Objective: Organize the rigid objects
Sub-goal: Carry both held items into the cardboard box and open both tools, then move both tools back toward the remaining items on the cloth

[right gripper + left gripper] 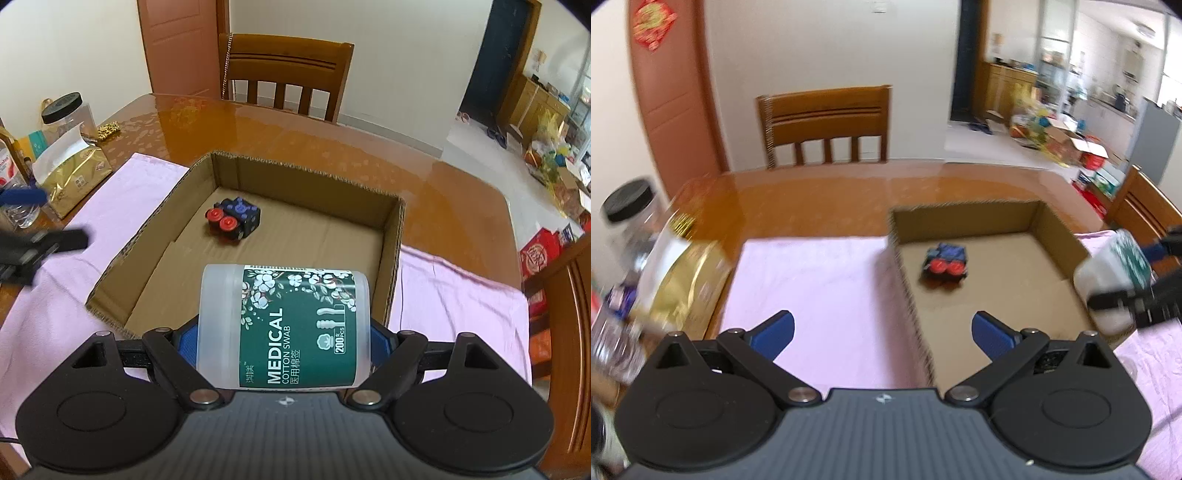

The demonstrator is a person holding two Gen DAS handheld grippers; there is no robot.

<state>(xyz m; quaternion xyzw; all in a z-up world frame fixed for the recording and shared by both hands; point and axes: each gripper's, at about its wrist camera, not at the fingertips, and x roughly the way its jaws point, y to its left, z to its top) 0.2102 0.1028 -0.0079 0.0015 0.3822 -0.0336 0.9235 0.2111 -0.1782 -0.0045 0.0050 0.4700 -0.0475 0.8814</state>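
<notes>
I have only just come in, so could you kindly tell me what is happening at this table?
A person is sorting items into an open brown cardboard box on a pink cloth. The right gripper holds a white plastic cotton-swab tub with a green label above the box's near edge. The left gripper is open and empty. A small black, blue and red toy block already lies inside.

Readable only on the green label of the cotton swab tub (284, 325), just this side of the cardboard box (391, 266): "MEDICAL" in large white capitals, "COTTON SWAB" beneath it, then Chinese characters — 医用棉签. Toward the label's far edge, "200" with "PCS" in a small frame. Beyond the box, on the door, a red diamond sign (653, 23) — too blurred to read.
</notes>
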